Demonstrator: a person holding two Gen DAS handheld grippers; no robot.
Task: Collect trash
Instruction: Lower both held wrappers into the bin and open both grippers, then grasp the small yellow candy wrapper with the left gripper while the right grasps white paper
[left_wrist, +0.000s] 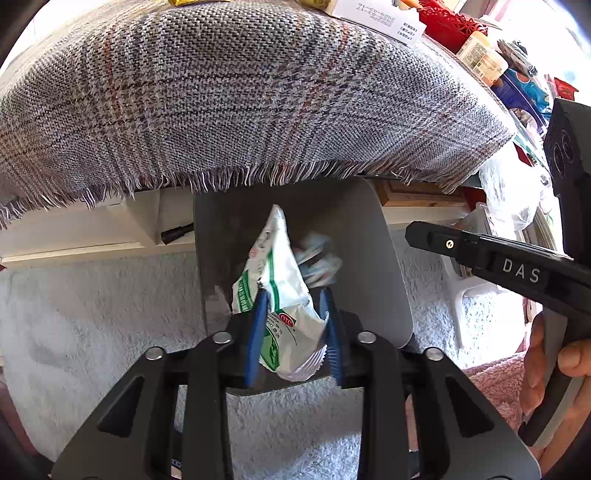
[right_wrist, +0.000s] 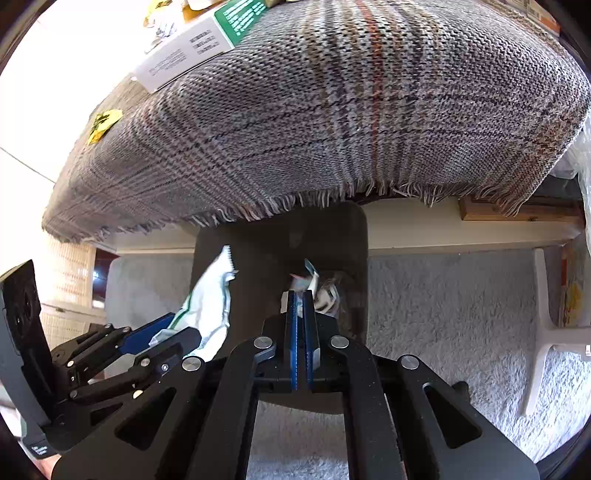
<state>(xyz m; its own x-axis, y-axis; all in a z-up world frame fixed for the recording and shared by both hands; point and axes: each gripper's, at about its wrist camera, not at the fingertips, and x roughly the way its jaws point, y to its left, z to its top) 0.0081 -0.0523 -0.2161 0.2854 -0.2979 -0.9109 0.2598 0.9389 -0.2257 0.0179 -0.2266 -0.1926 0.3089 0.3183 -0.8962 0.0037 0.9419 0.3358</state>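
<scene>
Room: fuzzy grey rug (left_wrist: 92, 332) is lying under a table with a plaid cloth (left_wrist: 240, 92).
Left claw (left_wrist: 293, 328): I am squeezing the white and green wrapper (left_wrist: 284, 295) over the grey bin (left_wrist: 384, 258).
Right claw (right_wrist: 302, 295): I am pinching a small bluish scrap (right_wrist: 308, 275) over the bin too.
Worry: the wrapper is sticking up tall, so it may catch the rim and fall on the rug.
Worry two: both claws are crowding close and may bump.

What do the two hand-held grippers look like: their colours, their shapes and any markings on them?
Both are black linkage frames with round silver pivot pins and flat blue finger pads. The left gripper has ribbed blue pads. The right gripper looks the same; seen from the left camera, its arm bears white letters "DAS" and a light grey handle. No cables or sleeves show.
</scene>
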